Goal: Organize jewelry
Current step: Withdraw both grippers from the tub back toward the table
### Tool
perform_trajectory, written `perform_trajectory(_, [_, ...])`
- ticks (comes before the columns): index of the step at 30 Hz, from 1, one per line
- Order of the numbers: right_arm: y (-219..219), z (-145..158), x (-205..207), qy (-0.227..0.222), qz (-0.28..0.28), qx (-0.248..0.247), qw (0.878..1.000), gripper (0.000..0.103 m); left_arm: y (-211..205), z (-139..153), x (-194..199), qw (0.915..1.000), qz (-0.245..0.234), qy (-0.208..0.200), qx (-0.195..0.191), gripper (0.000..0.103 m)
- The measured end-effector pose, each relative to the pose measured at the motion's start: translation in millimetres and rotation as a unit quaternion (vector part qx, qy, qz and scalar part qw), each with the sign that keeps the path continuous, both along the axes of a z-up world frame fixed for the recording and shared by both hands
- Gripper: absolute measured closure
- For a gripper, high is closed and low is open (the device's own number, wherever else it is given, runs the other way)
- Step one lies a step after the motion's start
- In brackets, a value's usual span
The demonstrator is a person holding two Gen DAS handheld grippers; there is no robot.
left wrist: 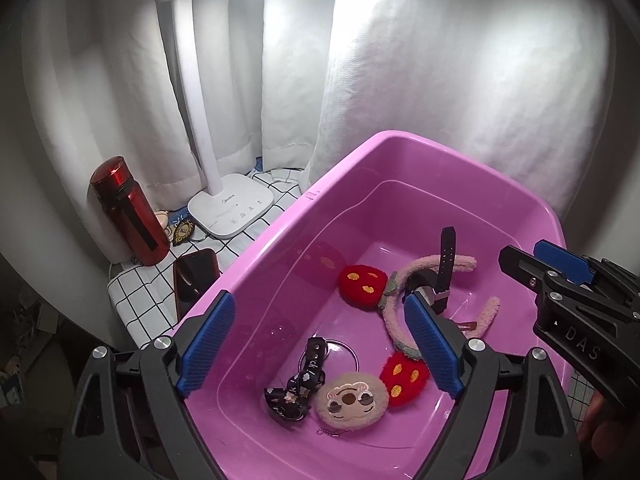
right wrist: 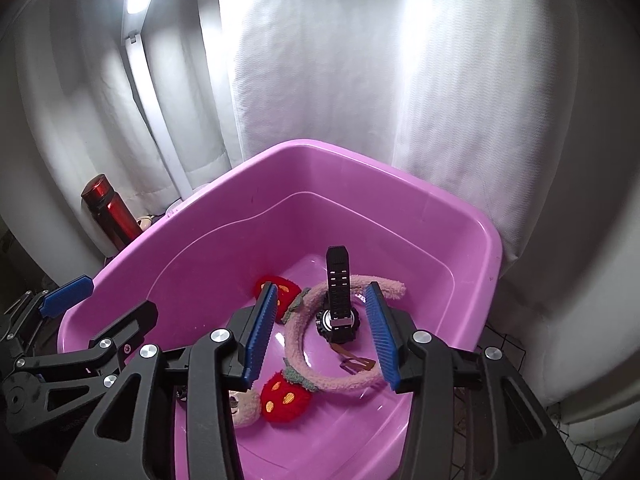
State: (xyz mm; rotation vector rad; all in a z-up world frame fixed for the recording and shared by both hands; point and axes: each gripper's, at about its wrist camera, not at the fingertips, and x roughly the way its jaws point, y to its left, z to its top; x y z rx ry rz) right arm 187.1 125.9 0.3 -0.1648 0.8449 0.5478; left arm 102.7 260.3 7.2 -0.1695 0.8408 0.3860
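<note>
grippers spread: left gripper [left wrist: 320, 344] and right gripper [right wrist: 326, 332] both hang empty over pink tub [right wrist: 400, 208] holding watch [right wrist: 338, 312], fuzzy headband [right wrist: 296, 332].

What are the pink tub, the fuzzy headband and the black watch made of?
The pink tub looks like smooth, glossy plastic: it shines and mirrors things. The headband looks like soft plush fabric, fuzzy all over, with red felt-like mushrooms. The watch strap seems matte rubber or plastic, ridged; its buckle looks like shiny metal.
</note>
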Motion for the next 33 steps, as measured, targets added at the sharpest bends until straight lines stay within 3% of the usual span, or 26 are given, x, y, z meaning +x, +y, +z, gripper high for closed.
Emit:
perform_trajectory(2, [-4, 1, -1, 0.002, -0.005, 0.005, 1.000, 0.059, -1, 0, -2, 1.0000, 0.003, 0.004, 0.003, 0.012])
perform_trajectory(12, [-21, 11, -16, -0.007, -0.019, 0.026, 0.999, 0.039, -2, 5, -13, 0.9997, 0.020, 0.006, 0.015, 0.009])
perform_trajectory(18, [-41, 18, -30, -0.015, -0.032, 0.037, 0.999, 0.037, -10, 14, -22, 0.9996, 0.018, 0.000, 0.021, 0.008])
perform_trajectory(27, [-100, 23, -73, -0.023, -0.067, 0.055, 0.996, 0.037, -53, 28, -37, 0.9994, -0.022, -0.017, 0.021, 0.008])
perform_trajectory(33, [-159, 15, -111, -0.030, -0.111, 0.043, 0.992, 0.036, -103, 38, -49, 0.9967, -0.073, -0.032, 0.011, 0.008])
